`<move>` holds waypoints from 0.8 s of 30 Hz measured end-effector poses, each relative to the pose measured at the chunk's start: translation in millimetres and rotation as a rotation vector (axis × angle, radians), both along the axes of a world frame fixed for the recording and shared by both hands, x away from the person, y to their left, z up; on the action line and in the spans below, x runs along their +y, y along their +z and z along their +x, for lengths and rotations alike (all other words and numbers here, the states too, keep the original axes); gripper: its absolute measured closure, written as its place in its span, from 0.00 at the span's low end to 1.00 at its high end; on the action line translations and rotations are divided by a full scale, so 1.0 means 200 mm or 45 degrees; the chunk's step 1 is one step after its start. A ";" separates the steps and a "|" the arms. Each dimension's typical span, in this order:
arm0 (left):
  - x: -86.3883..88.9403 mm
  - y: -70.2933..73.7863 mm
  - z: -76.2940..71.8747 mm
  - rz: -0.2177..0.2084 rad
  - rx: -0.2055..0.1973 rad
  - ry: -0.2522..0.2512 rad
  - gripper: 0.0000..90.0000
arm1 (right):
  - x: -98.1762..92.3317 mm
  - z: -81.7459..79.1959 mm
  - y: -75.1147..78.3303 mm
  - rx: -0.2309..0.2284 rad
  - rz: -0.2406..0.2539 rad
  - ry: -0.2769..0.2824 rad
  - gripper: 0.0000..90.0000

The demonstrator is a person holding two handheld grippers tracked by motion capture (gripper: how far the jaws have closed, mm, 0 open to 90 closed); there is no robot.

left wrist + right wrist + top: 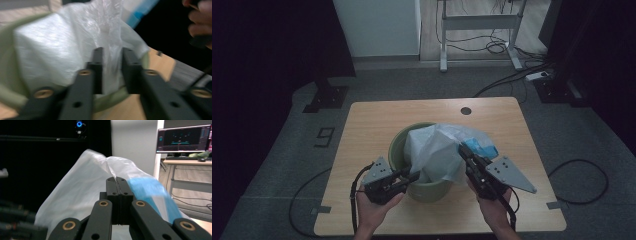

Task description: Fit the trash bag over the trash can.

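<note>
The right tongs (117, 179) are clamped tight on a fold of the thin white translucent plastic bag (435, 150), holding it raised above the round pale-green plastic bucket (398, 148), while the left tongs (112, 53) stand parted at the bucket's near rim with a strand of the same bag between them, the pads not pressing it. A light-blue strip (147, 187) runs along the bag just beside the right tongs. The bucket stands mid-way on a light wooden surface (372, 120) over grey carpet marked with a black "9" (325, 136), with cables, a white desk frame (479, 22) and a lit monitor (183, 138) beyond.
</note>
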State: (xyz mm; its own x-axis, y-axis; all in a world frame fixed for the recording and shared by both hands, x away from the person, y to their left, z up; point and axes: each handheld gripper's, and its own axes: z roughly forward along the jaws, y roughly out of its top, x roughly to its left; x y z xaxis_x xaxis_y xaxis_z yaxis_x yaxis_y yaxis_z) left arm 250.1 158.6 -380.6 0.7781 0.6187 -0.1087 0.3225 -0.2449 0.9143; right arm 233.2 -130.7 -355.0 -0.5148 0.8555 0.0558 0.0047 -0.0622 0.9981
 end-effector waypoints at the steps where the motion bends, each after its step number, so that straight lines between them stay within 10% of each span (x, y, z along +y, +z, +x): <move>1: 0.01 0.01 0.00 -0.004 -0.013 0.008 0.68 | 0.01 0.00 -0.01 0.000 -0.006 0.008 0.99; 9: 0.00 0.11 0.01 -0.006 -0.079 0.006 0.47 | 0.00 0.00 -0.05 0.022 -0.004 0.033 0.99; 24: -0.20 0.21 0.17 0.007 -0.074 -0.071 0.61 | -0.02 0.01 -0.07 0.045 -0.028 0.038 0.99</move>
